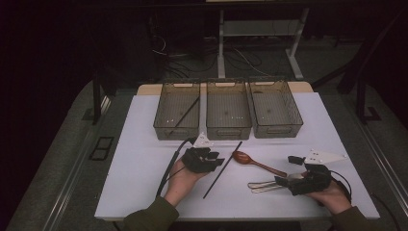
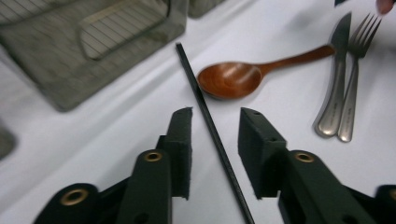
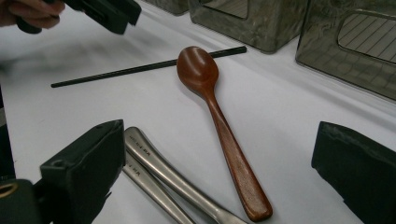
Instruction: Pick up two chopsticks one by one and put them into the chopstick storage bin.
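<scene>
A black chopstick (image 1: 219, 175) lies slantwise on the white table sheet (image 1: 144, 144). My left gripper (image 1: 216, 161) hangs low over it. In the left gripper view the chopstick (image 2: 194, 79) runs between the two pads of the left gripper (image 2: 215, 115) with a gap on each side, so the jaws are open. A brown wooden spoon (image 1: 250, 160) lies just right of it. My right gripper (image 1: 287, 170) is open wide, its jaws standing on either side of the spoon's handle end (image 3: 238, 168). A metal knife (image 2: 334, 93) and fork (image 2: 355, 84) lie by its left jaw.
Three wire-mesh bins (image 1: 176, 110) (image 1: 228, 110) (image 1: 275, 108) stand in a row at the table's far side. The left one holds another black chopstick (image 1: 185, 113). Bare sheet lies left of my left hand (image 1: 180, 180) and along the front edge.
</scene>
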`<state>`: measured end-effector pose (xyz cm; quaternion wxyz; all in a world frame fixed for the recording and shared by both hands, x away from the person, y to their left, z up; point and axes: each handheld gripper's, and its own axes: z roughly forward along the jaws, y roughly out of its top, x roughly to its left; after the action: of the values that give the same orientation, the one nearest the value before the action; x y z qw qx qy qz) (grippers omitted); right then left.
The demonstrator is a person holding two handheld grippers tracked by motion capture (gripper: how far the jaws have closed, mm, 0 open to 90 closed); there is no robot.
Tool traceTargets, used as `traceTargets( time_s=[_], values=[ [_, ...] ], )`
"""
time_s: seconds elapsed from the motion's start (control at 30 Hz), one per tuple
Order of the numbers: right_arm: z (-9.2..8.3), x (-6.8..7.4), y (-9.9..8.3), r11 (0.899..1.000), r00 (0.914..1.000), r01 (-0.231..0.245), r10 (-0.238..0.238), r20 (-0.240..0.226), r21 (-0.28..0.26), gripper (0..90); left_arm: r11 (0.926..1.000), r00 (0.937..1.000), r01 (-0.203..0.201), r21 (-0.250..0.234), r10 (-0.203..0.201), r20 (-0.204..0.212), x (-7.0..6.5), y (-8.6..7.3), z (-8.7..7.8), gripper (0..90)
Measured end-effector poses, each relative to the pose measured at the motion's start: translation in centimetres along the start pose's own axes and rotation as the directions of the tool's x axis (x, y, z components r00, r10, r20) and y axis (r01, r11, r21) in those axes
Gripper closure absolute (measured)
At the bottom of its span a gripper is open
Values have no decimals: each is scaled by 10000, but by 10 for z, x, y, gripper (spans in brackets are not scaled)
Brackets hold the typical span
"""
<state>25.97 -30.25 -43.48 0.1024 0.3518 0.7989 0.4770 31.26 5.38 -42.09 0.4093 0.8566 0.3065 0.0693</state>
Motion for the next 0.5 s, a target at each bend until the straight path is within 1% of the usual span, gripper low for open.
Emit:
traceTargets(
  time_s=[0.07,0.13,0.17,0.4,0.5],
  values=[
    [0,0,0,10000,10000,-10,10,7,-11,24,10000,10000,9,70,-8,-17,-2,-2,7,703],
    [0,0,0,10000,10000,23,-23,4,-7,24,9998,10000,-40,179,42,-61,-3,-3,13,717],
    [0,0,0,10000,10000,21,-21,6,-12,24,9998,10000,4,210,-2,-93,-4,-3,15,723],
    [1,0,0,10000,10000,34,-34,-5,-7,24,9994,9999,134,323,-137,93,-2,-6,25,749],
    [1,0,0,10000,10000,33,-33,-5,-14,24,9991,9999,89,424,-94,119,-2,-7,29,758]
  ],
)
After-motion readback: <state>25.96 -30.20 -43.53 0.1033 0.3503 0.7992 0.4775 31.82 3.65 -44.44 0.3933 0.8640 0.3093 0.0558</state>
